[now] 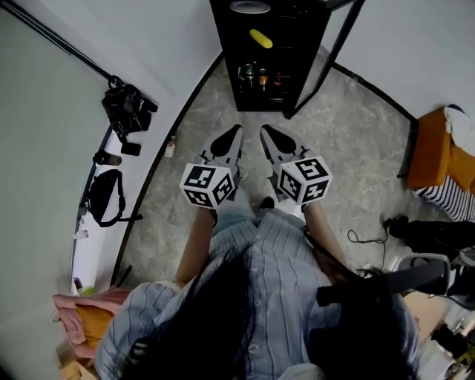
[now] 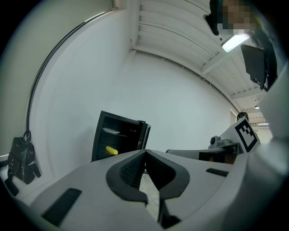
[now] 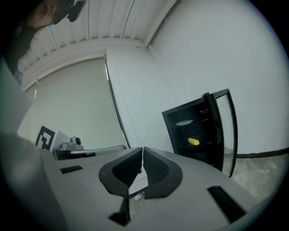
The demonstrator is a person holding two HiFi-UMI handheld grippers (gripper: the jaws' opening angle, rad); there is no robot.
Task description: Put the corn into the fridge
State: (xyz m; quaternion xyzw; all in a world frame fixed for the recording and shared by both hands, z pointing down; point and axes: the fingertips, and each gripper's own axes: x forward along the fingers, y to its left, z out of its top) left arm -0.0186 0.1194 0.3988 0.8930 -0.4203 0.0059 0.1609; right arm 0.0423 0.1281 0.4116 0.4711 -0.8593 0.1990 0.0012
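Observation:
The yellow corn (image 1: 260, 38) lies on a middle shelf inside the small black fridge (image 1: 223, 52), whose glass door (image 1: 326, 56) stands open to the right. The corn (image 2: 111, 150) and the corn (image 3: 193, 141) also show in both gripper views. My left gripper (image 1: 236, 130) and right gripper (image 1: 263, 130) hang side by side above the floor, a short way in front of the fridge, both pointing at it. Both are shut with nothing between the jaws.
A white plate (image 1: 249, 7) sits on the fridge's top shelf and bottles (image 1: 261, 76) stand on a lower one. A black camera on a stand (image 1: 126, 110) and a black bag (image 1: 106, 196) are by the left wall. An orange seat (image 1: 438, 152) and cables (image 1: 371, 237) lie at the right.

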